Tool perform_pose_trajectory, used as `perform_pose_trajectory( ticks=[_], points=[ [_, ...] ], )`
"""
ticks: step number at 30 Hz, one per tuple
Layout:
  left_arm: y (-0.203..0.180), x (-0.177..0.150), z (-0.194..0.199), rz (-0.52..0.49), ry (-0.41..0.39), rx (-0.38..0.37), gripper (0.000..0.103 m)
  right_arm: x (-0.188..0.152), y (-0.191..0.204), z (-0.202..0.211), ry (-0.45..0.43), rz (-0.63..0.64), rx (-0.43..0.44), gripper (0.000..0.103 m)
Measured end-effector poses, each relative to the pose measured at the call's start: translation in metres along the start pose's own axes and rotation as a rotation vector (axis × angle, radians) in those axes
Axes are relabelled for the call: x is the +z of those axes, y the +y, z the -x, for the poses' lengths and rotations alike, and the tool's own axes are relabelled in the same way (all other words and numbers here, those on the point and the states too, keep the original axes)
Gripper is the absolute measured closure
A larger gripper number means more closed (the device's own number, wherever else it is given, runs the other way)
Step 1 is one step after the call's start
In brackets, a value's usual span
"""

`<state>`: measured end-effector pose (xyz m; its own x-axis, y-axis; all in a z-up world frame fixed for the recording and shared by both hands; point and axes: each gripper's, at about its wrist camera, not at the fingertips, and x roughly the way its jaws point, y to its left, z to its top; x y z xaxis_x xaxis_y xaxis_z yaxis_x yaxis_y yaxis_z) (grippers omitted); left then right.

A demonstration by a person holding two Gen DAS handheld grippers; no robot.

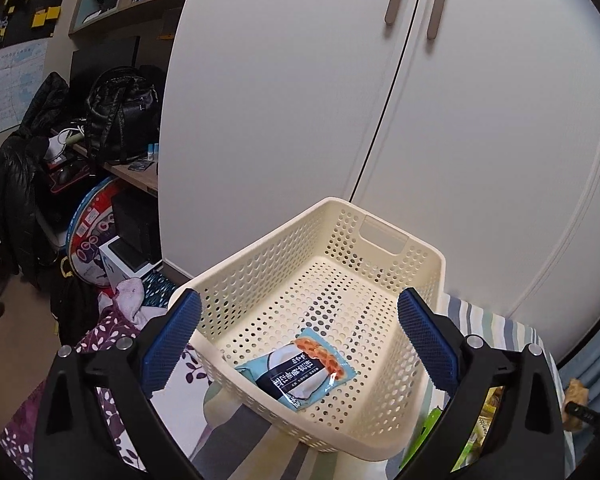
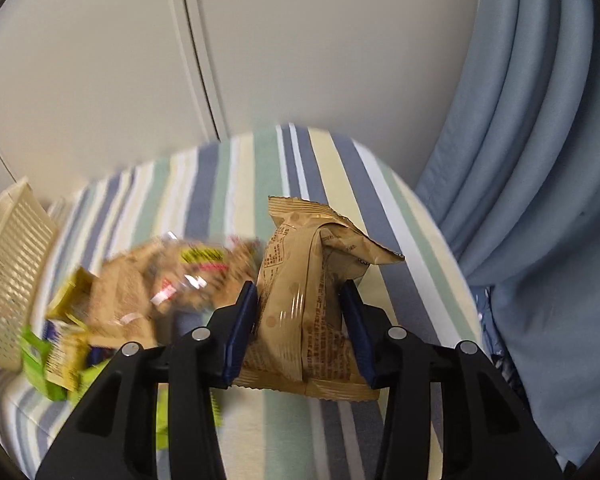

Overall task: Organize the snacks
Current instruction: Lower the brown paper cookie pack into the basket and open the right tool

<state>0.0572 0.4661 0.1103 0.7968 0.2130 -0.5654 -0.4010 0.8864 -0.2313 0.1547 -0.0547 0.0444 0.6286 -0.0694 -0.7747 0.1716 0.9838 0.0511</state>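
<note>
**One in the basket, one in the pinch — a pile to go**

Right up close, the right hand-held gripper (image 2: 300,332) has its blue pads pressed into the sides of a tan snack packet (image 2: 304,300), the wrapper bulging and creasing between them. The packet stands upright in the pinch, its bottom seam level with the striped bedspread (image 2: 260,168); whether it is clear of the cloth is hard to tell.

Over to the left hand-held gripper (image 1: 300,344) — spread wide, holding nothing, hovering over the near end of the cream basket (image 1: 384,236). Inside lies a single blue snack packet (image 1: 300,372), flat on the perforated floor, between and just beyond the open fingers.

So the job looks early: one item stowed, one gripped. Left of the tan packet sits the blurred heap of snacks (image 2: 148,280) — brown, yellow and green wrappers — with the basket's wall at the far left. Each of those has yet to go in, by my reading.
</note>
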Motion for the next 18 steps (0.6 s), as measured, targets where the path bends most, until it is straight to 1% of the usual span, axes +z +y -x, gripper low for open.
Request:
perform_pose_trajectory(
  ticks=[4,8,11,13,15,18],
  points=[
    [0.001,0.001,0.004,0.003,-0.021,0.006,0.003,0.016,0.039,0.030,-0.076,0.041,0.093,0.059],
    [0.005,0.002,0.007,0.010,-0.038,0.023,0.003,0.025,0.104,0.050,-0.118,0.136,0.211,0.059],
    [0.011,0.004,0.007,0.027,-0.043,0.033,0.003,0.026,0.155,0.055,-0.120,0.195,0.301,0.059],
    [0.016,0.005,0.007,0.038,-0.048,0.048,0.003,0.025,0.186,0.057,-0.118,0.231,0.346,0.059],
    [0.021,0.006,0.008,0.050,-0.053,0.058,0.003,0.024,0.220,0.059,-0.114,0.271,0.387,0.059],
    [0.027,0.008,0.008,0.070,-0.054,0.058,0.003,0.022,0.260,0.057,-0.109,0.322,0.423,0.059]
  ],
)
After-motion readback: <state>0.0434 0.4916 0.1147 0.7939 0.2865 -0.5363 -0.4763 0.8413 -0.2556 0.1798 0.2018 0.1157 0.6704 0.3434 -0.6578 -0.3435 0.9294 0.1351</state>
